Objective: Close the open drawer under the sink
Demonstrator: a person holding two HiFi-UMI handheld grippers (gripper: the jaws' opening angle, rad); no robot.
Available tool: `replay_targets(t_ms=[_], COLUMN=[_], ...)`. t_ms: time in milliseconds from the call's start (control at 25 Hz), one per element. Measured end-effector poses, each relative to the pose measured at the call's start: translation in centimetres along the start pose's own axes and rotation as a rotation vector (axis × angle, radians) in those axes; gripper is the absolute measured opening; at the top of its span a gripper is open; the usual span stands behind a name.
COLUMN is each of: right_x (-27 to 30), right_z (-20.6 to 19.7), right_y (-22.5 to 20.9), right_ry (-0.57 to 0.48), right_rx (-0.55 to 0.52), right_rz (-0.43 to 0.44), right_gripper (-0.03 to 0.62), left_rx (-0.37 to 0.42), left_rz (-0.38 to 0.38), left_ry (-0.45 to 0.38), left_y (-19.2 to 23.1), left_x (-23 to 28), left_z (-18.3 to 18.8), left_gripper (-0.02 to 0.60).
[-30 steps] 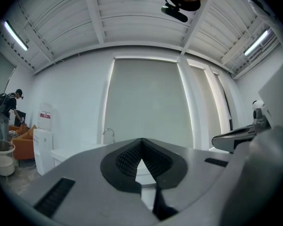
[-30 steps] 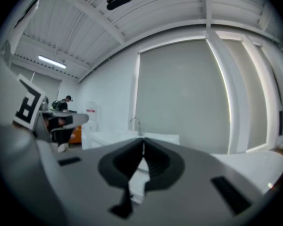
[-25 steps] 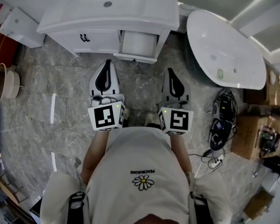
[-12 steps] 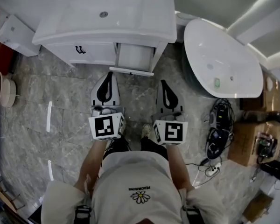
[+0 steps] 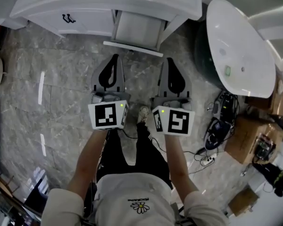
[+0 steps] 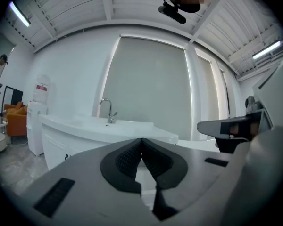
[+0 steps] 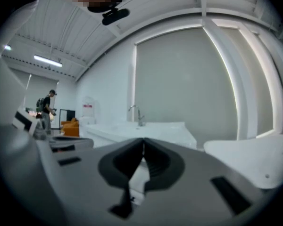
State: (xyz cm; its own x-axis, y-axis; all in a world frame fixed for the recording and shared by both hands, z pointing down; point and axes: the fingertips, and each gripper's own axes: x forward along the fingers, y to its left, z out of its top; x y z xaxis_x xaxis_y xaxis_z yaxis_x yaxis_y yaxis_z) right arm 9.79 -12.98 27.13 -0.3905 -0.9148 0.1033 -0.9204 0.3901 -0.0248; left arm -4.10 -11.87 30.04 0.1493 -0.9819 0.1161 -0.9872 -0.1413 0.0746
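The open drawer (image 5: 137,28) stuck out of the white sink cabinet (image 5: 80,19) at the top centre of the head view, its front panel facing the person. Just below it, the left tool (image 5: 115,57) and the right tool (image 5: 171,60) pointed toward the drawer without touching it. Each had its jaws pressed together on nothing.

Drawer (image 5: 137,29): finished in white. Floor (image 5: 61,74): grey, veined like marble. Left gripper (image 5: 115,56) and right gripper (image 5: 171,60): coloured grey, black-padded, each marked with black-and-white squares.
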Motion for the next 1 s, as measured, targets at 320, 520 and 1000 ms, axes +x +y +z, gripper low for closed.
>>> replay_targets(t_ms=[320,520,1000], right_x=[0.0,0.6,-0.5], right_z=[-9.7,-14.4,-18.7], right_y=[0.2,0.2,-0.5], right_ry=[0.021,0.044,0.109], right_rx=[0.022,0.051,0.07], right_rz=[-0.017,-0.052,-0.053], right_gripper=[0.029,0.029,0.029], left_rx=[0.009,-0.018,-0.038], left_rz=[0.001,-0.032,-0.004], left_ry=[0.01,0.02,0.049], left_y=[1.0,1.3,0.7], left_x=[0.8,1.9,3.3], left_z=[-8.4,-12.8,-18.3], left_gripper=[0.021,0.021,0.021])
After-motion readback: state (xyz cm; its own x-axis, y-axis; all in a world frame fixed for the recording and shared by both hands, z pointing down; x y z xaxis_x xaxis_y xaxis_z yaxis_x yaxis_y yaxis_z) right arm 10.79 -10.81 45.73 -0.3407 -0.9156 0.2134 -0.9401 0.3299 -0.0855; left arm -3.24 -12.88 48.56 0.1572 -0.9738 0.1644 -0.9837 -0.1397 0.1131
